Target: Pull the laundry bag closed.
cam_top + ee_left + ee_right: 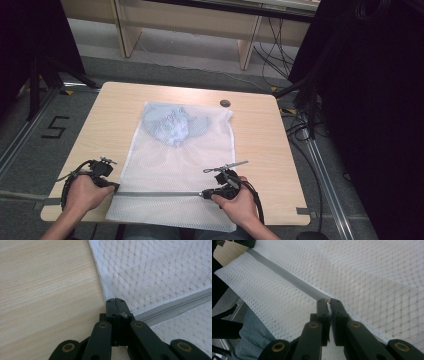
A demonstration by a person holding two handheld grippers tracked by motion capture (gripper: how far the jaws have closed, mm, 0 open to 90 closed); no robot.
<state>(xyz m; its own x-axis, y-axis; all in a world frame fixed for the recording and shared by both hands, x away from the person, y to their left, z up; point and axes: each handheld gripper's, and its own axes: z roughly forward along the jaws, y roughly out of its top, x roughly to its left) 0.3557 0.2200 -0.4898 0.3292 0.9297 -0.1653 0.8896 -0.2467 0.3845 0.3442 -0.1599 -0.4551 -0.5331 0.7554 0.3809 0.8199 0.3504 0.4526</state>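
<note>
A white mesh laundry bag [175, 160] lies flat on the wooden table [260, 145], with a pale blue garment [172, 125] bunched inside its far end. A grey zipper [160, 193] runs across the bag near the front. My left gripper [116, 187] is shut on the bag's left edge at the zipper's end [115, 301]; the zipper [175, 306] leads off to the right. My right gripper [205, 194] sits at the zipper's right end, jaws pinched on the small zipper pull [328, 301]. The closed zipper [284, 273] stretches away across the mesh [374, 277].
A small dark round cap [225, 103] sits in the table top beyond the bag. The bag's near flap hangs over the table's front edge above a person's knee in jeans [252, 340]. Bare wood lies on both sides of the bag.
</note>
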